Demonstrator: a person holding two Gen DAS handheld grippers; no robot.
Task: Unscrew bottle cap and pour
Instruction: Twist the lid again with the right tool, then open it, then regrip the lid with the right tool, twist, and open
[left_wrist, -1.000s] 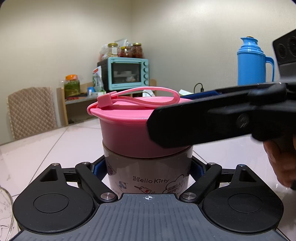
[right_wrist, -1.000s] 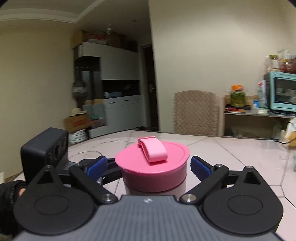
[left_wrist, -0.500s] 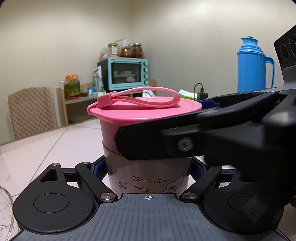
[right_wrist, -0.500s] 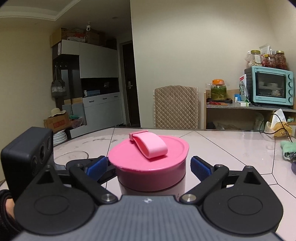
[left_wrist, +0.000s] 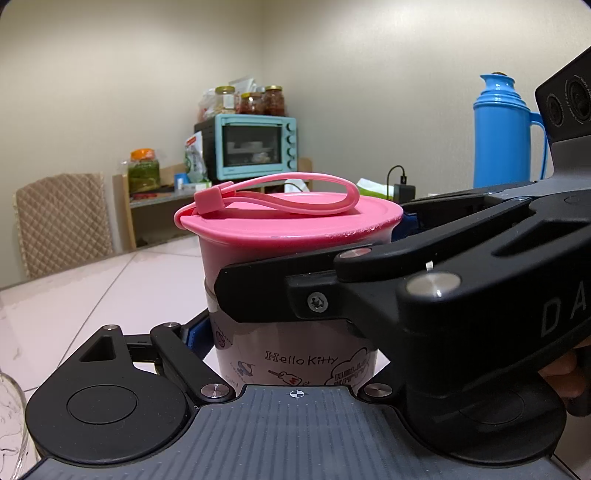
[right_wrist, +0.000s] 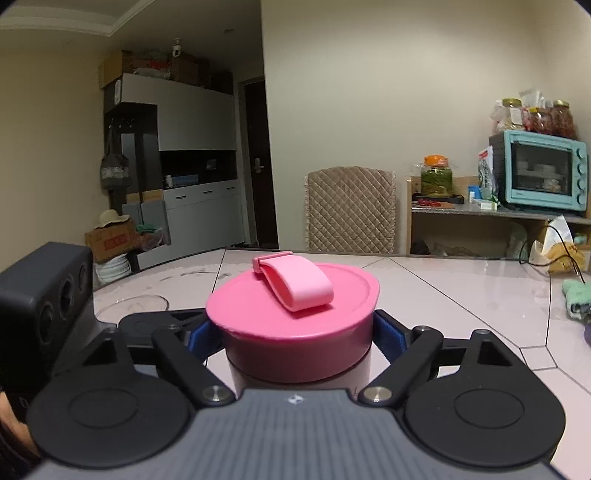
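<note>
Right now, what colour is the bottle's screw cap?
Pink, with a matching pink carry strap; the cap shows best in the right wrist view.

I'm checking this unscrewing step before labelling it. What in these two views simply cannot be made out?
- Left wrist view: the right gripper covers the bottle where the pink cap meets it, and the left gripper's right pad.
- Right wrist view: the cap and gripper body hide most of the bottle.
- Either view: the contents.
- Left wrist view: the glass item is cut off by the edge.
</note>
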